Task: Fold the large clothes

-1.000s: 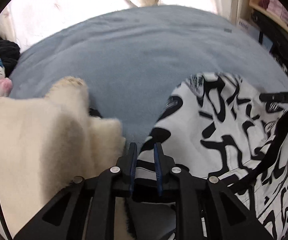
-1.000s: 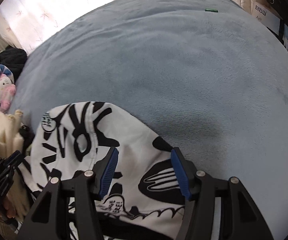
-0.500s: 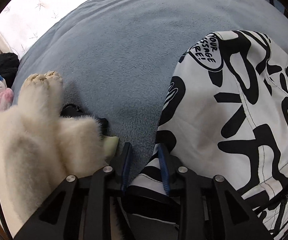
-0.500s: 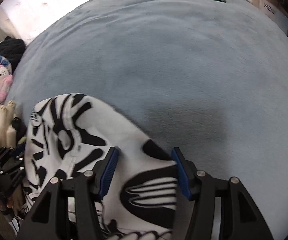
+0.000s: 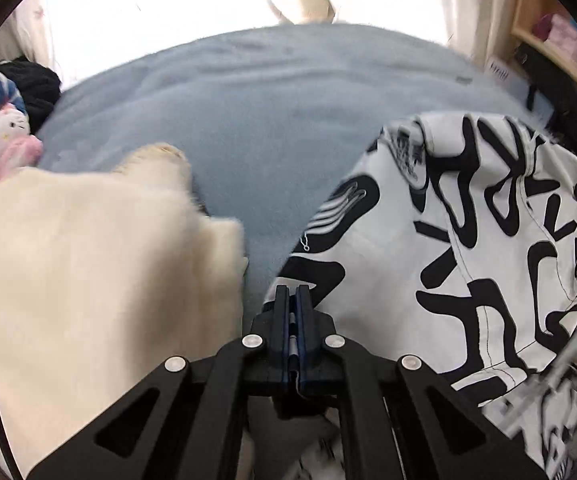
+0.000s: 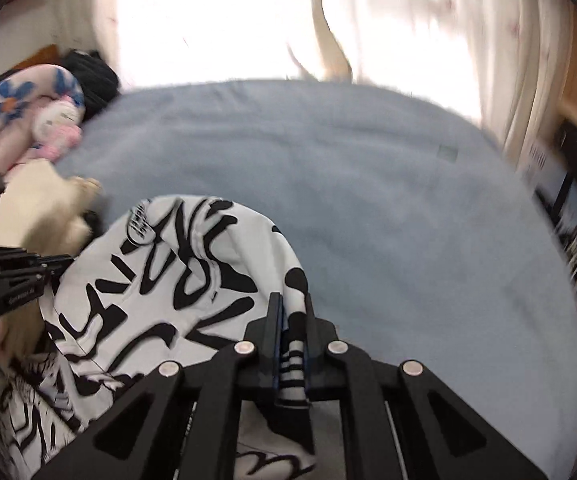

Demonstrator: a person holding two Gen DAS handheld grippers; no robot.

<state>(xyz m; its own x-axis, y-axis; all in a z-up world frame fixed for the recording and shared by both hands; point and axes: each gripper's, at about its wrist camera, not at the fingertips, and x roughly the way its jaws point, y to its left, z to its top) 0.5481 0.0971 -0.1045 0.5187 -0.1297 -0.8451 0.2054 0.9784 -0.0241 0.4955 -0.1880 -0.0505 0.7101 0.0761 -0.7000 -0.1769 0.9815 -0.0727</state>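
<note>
Blue-grey fleece bed cover [image 5: 272, 120] across the middle of both views, bright white curtains [image 6: 468, 40] behind at 12 o'clock, wooden shelf [image 5: 548, 48] at 2 o'clock in the left wrist view. Large white garment with bold black graffiti-style print [image 5: 488, 240] at 3 to 4 o'clock in the left wrist view, bunched and lifted off the cover, its striped hem drawn toward 6 o'clock; same garment [image 6: 176, 280] at 7 to 8 o'clock in the right wrist view. Left gripper [image 5: 293, 300] at 6 o'clock, jaws just closed tight on a thin edge of the printed fabric, blue pads nearly touching. Right gripper [image 6: 291, 312] at 6 o'clock in its own view, jaws just closed on a black-and-white striped band of the same garment, cloth pinched between the pads. Left gripper also seen from the side at 9 o'clock in the right wrist view. Cream fluffy plush blanket [image 5: 88, 260] at 8 to 9 o'clock, just beside the garment. White-and-pink cat plush toy [image 5: 6, 144] at 10 o'clock, black knitted bundle [image 5: 32, 80] behind it. Pink cushion with blue flowers [image 6: 20, 108] at 10 o'clock in the right wrist view. Both views partly blurred.
</note>
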